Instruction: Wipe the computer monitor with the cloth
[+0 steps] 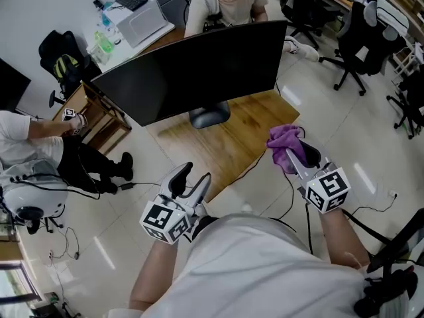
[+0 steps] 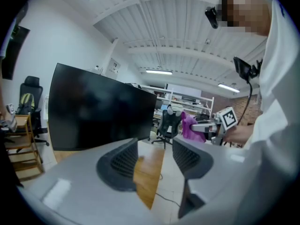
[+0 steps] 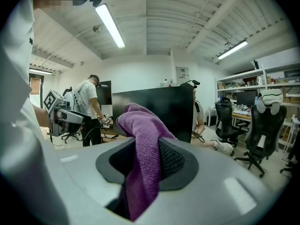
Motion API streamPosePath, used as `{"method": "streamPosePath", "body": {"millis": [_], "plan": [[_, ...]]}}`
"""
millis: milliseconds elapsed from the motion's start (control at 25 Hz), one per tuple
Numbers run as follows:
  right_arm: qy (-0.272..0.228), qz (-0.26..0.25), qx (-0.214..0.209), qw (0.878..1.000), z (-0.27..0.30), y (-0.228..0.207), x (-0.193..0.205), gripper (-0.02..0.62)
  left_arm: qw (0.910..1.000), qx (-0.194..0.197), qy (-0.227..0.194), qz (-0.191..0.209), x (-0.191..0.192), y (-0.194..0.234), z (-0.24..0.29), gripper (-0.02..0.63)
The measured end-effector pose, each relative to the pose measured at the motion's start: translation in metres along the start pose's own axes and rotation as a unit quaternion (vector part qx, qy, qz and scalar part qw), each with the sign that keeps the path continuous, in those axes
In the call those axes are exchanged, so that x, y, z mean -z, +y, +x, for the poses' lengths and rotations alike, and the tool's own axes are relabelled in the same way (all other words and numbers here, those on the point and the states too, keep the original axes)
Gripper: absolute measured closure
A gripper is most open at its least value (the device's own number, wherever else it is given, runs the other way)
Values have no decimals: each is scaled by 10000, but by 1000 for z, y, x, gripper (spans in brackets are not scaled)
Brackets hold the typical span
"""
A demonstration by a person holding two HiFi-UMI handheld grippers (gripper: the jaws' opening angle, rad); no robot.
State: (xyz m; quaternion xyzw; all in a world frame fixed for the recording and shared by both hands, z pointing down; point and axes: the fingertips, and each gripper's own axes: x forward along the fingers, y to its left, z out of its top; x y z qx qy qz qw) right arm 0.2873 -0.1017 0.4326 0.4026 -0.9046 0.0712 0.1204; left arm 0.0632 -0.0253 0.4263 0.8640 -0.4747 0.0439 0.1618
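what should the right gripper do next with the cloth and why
Probably carry the cloth forward and left onto the monitor screen. The right gripper is shut on the cloth but hangs beside the desk, apart from the monitor, so no wiping can start yet. The left gripper is open and empty.

The monitor [image 1: 192, 71] is standing on the desk [image 1: 245, 134], a person [image 1: 225, 5] sitting behind it; the right gripper [image 1: 299, 156] is holding the cloth [image 1: 283, 140] before the desk.
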Motion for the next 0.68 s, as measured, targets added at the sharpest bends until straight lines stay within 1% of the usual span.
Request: {"method": "streamPosePath", "body": {"millis": [280,520,680], "plan": [[-74,8,-46,10000,-13,-2,3,472,9999,-72,-80,55,3,-12,1,367],[14,-2,-17,10000,-13,0,9,473,9994,38,106,-325,23,-10,5,367],[-51,-43,-219,9997,9,12,3,472,9998,-105,53,-146,18,0,-5,367]]}}
